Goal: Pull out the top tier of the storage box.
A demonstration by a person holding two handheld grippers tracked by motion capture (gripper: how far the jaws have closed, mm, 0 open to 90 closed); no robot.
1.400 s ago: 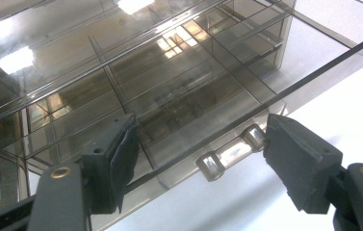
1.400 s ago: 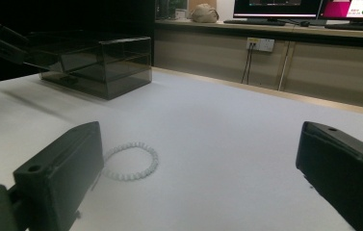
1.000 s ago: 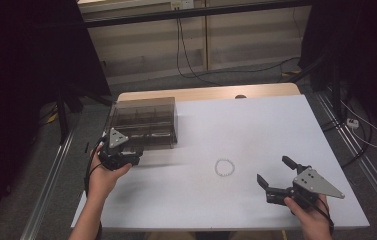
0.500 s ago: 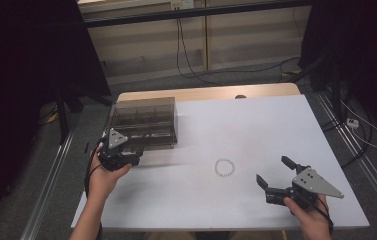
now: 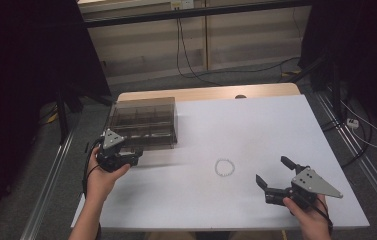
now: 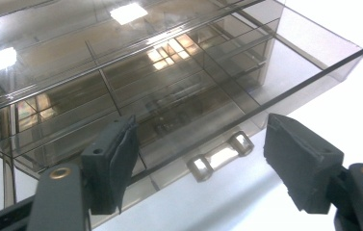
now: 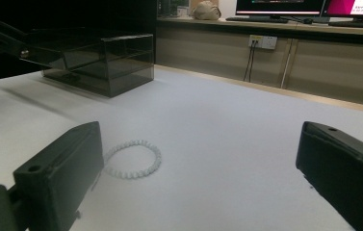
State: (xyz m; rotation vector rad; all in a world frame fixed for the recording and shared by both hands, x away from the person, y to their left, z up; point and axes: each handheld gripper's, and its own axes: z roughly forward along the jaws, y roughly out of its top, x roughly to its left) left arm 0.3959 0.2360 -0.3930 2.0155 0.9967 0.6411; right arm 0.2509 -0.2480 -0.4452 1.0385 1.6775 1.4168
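Smoked-plastic organizer box [image 5: 145,124] sits at the left rear of the white worktop [image 5: 256,130], its drawer pulled out toward the person. Left claw [image 5: 135,159] is right at the drawer's front edge; in the left gripper view its pads [image 6: 114,166] stand apart on either side of the small clear handle [image 6: 221,155], with nothing pinched. A white bead bracelet [image 5: 224,167] lies flat near the worktop's middle, well apart from the box. Right claw [image 5: 275,174] rests near the front right, spread wide and empty, pointing toward the bracelet [image 7: 133,160].
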